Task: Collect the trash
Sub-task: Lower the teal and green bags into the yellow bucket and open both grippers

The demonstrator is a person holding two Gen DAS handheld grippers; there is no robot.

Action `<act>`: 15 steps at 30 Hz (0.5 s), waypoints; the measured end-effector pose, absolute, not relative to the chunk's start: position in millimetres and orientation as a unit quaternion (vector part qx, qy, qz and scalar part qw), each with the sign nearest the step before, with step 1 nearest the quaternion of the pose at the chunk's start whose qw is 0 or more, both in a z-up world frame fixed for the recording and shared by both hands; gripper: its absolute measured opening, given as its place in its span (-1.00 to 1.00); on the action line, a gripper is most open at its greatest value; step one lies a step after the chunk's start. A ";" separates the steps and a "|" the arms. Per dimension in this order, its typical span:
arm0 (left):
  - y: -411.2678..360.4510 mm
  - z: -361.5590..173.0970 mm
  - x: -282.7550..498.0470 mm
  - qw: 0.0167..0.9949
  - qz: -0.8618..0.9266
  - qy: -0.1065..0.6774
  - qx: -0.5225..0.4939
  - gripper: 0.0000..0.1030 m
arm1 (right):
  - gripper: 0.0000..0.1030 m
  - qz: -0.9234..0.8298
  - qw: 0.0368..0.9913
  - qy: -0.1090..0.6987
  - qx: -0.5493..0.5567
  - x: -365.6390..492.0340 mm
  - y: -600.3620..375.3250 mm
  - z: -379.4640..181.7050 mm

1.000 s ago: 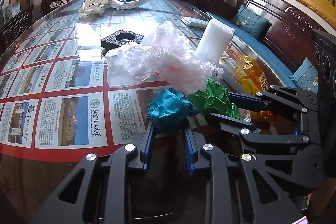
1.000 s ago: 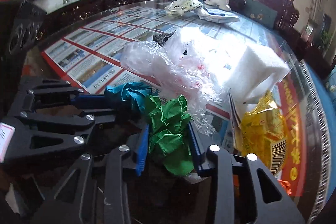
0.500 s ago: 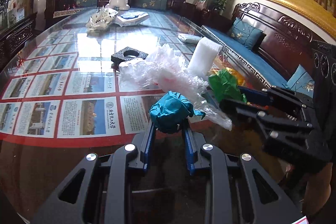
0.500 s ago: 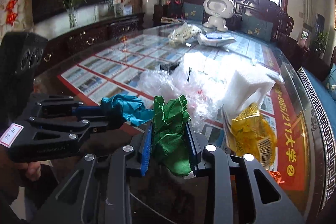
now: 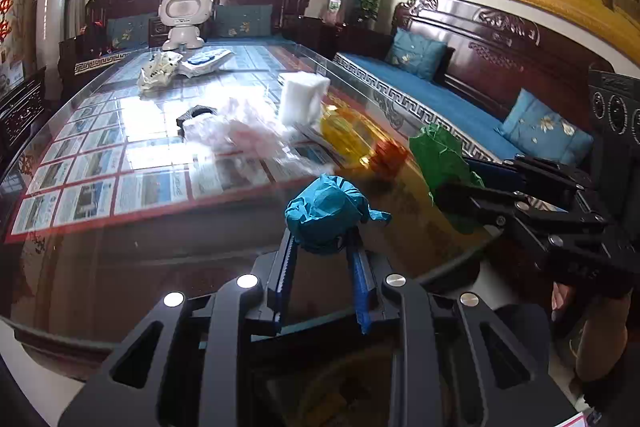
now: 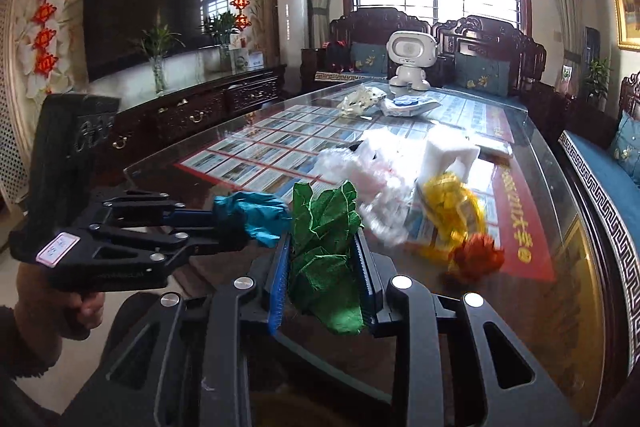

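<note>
The left gripper point(image 5: 322, 247) was clamped on a teal wad point(image 5: 326, 211); the right gripper point(image 6: 324, 267) pinched green paper point(image 6: 322, 227), both above the surface point(image 6: 540, 291).

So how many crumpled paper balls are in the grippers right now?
2: teal paper ball in the left gripper, green paper ball in the right gripper.

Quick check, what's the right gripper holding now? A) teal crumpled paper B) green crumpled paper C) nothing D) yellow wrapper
B: the right gripper has its fingers shut on the green crumpled paper; the teal crumpled paper sits in the left gripper, and the yellow wrapper lies on the table.
</note>
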State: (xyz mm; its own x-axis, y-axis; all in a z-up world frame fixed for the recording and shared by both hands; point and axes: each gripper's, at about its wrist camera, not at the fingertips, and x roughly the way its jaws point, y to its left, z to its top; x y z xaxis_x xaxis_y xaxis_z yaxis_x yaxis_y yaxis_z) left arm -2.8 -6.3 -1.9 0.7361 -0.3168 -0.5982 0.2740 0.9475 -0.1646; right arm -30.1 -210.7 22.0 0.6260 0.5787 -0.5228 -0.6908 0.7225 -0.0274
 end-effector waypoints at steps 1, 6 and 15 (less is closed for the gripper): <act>-10.6 -5.6 -10.8 0.929 -0.162 0.331 -0.029 -0.48 | -0.42 0.357 0.893 0.249 -0.111 -42.1 -214.9 19.1; -35.1 -39.1 -53.8 0.909 -0.185 0.373 -0.004 -0.48 | -0.43 0.353 0.891 0.270 -0.092 -87.3 -238.7 -1.0; -69.1 -137.2 -97.4 0.839 -0.224 0.495 -0.008 -0.48 | -0.42 0.321 0.872 0.362 -0.073 -134.9 -277.4 -67.3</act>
